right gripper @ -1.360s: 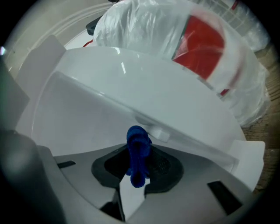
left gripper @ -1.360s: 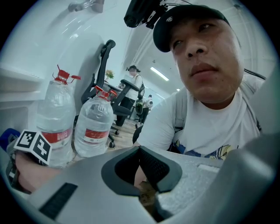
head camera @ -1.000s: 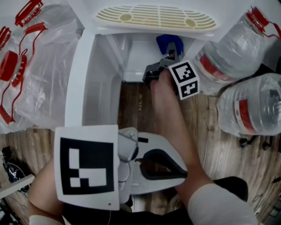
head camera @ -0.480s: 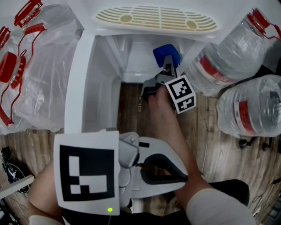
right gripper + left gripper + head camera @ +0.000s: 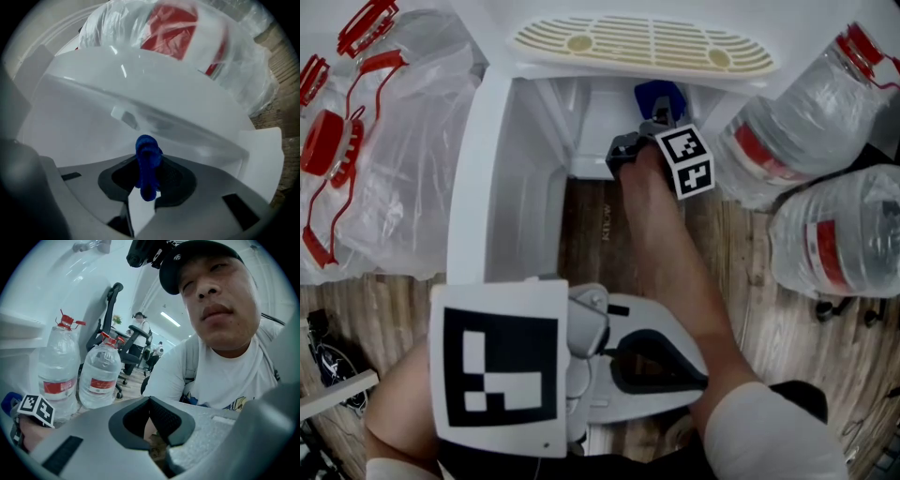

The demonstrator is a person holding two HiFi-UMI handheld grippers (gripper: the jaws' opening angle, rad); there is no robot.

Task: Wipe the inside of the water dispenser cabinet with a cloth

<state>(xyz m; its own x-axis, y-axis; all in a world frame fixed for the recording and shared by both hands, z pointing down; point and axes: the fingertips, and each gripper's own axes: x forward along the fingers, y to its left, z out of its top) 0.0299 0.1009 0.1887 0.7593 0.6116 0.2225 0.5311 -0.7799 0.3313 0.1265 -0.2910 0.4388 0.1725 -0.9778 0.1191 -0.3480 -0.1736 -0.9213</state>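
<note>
The white dispenser cabinet (image 5: pixel 520 159) stands open, its door (image 5: pixel 472 178) swung out at the left. My right gripper (image 5: pixel 661 120) reaches into the cabinet's right side, shut on a blue cloth (image 5: pixel 659 96). In the right gripper view the cloth (image 5: pixel 147 164) sticks out bunched between the jaws of the right gripper (image 5: pixel 145 187), close to a white inner wall (image 5: pixel 140 108). My left gripper (image 5: pixel 661 364) is held low near my body, well outside the cabinet, shut with nothing in it. In its own view the left gripper (image 5: pixel 157 439) points up at a person.
Two large water bottles (image 5: pixel 797 122) (image 5: pixel 844 239) lie right of the cabinet. Clear plastic bags with red-handled bottles (image 5: pixel 384 141) lie on its left. A cream drip grille (image 5: pixel 642 42) sits above the opening. The wooden floor (image 5: pixel 591 225) runs toward me.
The right gripper drew the cloth back a little toward the opening, then pushed it deeper into the cabinet again. The left gripper has hardly moved.
</note>
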